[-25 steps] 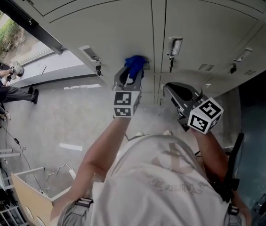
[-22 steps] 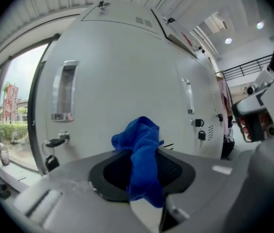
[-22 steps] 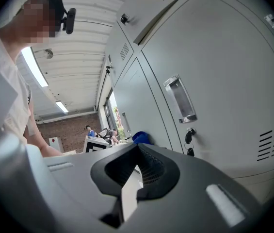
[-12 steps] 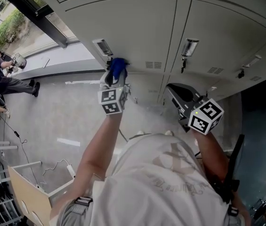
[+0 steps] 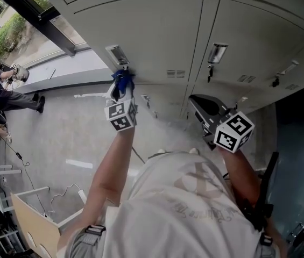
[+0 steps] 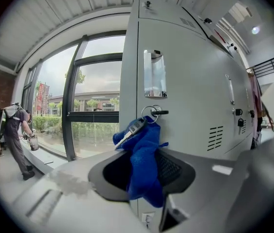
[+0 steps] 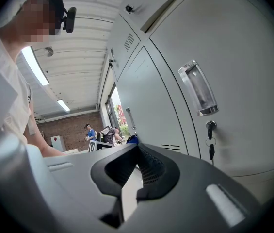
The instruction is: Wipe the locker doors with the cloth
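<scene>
Two grippers face a bank of grey lockers. The left gripper has its jaws clamped on the blue cloth, which is pressed to a locker door at its left edge, touching the hanging key. The right gripper, jaws closed on nothing, hangs near the neighbouring door.

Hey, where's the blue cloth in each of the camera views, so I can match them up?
Head view: blue cloth left of centre, against the locker door.
Left gripper view: centre, clamped in the left claw, a key resting on top.
Right gripper view: a tiny blue speck just above the jaw tips, probably the cloth.
Shared landmark: the door handle just above it.
</scene>
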The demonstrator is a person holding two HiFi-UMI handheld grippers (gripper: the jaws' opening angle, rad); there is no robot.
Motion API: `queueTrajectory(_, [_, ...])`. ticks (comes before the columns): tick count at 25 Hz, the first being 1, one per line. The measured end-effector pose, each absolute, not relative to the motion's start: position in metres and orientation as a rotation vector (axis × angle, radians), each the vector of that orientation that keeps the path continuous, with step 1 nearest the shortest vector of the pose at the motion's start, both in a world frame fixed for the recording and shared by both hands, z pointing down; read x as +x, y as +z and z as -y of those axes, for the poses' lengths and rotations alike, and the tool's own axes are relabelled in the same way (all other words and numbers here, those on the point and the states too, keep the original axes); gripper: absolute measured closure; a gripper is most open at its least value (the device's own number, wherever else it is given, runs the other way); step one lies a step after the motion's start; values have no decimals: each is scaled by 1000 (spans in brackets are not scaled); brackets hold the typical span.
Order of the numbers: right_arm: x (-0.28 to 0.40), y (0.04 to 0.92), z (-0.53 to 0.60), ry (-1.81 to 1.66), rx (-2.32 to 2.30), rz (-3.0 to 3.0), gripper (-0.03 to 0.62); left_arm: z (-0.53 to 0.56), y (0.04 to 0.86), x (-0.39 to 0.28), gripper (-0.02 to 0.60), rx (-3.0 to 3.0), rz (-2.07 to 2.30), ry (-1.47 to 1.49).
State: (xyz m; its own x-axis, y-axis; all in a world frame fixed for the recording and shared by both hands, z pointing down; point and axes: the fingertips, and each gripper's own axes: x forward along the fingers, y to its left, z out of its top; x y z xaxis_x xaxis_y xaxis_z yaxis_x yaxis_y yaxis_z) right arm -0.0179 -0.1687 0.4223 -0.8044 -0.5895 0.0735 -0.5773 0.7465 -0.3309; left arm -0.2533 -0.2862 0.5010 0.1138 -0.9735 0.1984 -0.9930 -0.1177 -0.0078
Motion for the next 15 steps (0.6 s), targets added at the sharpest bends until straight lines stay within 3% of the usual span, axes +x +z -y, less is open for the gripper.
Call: queueTrajectory(15, [5, 423, 172, -533, -1018, -2890, 586, 285, 519, -193, 440, 2264, 1886, 226])
